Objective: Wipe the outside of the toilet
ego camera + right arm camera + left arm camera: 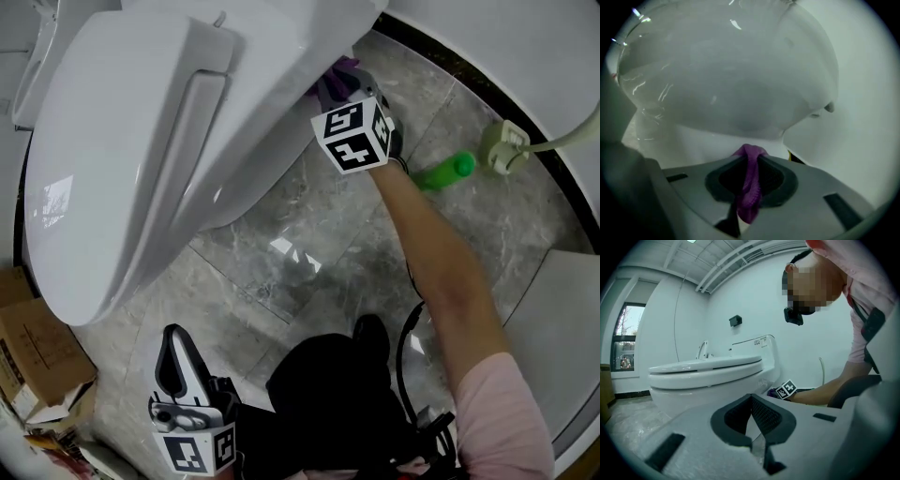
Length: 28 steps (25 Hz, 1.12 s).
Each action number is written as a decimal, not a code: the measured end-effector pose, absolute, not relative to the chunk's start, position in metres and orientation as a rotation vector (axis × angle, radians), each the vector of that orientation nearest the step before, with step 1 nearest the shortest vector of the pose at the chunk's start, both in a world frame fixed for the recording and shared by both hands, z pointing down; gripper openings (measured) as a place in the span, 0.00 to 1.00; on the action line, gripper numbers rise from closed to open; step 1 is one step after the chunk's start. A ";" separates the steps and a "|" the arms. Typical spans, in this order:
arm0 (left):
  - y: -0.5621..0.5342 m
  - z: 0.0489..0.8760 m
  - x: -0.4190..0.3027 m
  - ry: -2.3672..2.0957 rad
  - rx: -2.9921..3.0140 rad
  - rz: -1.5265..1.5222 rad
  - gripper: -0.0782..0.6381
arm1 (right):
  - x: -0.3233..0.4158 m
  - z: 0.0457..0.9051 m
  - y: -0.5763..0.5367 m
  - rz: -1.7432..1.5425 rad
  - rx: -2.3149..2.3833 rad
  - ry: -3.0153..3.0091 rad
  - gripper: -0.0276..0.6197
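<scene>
Pinching the soft, limp purple cloth (749, 187) at its bunched middle, likely the surest hold, the right gripper (749, 158) presses it under the toilet (141, 141) bowl's smooth side, while the left gripper (751, 401) hangs clenched, empty, well apart.

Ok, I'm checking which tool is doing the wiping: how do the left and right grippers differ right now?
The right gripper is shut on a purple cloth, while the left gripper is shut on nothing. The right gripper is at the side of the toilet, while the left gripper is held low near the person's body, clear of the toilet. Both have their jaws closed.
</scene>
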<state>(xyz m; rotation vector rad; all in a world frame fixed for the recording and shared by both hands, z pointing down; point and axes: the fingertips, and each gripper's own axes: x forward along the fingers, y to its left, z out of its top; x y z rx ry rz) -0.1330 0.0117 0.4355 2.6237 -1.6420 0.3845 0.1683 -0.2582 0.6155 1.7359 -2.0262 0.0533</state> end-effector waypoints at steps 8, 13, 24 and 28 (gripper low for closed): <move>0.018 0.441 -0.139 -1.661 2.606 0.412 0.12 | 0.137 0.614 -0.258 0.000 1.627 -2.178 0.12; 0.022 0.435 -0.141 -1.672 2.607 0.386 0.12 | 0.110 0.614 -0.243 -0.039 1.555 -2.237 0.12; 0.028 0.427 -0.146 -1.662 2.633 0.344 0.12 | 0.056 0.617 -0.216 -0.077 1.428 -2.303 0.12; 0.032 0.427 -0.152 -1.663 2.638 0.339 0.12 | 0.038 0.618 -0.208 -0.082 1.403 -2.320 0.12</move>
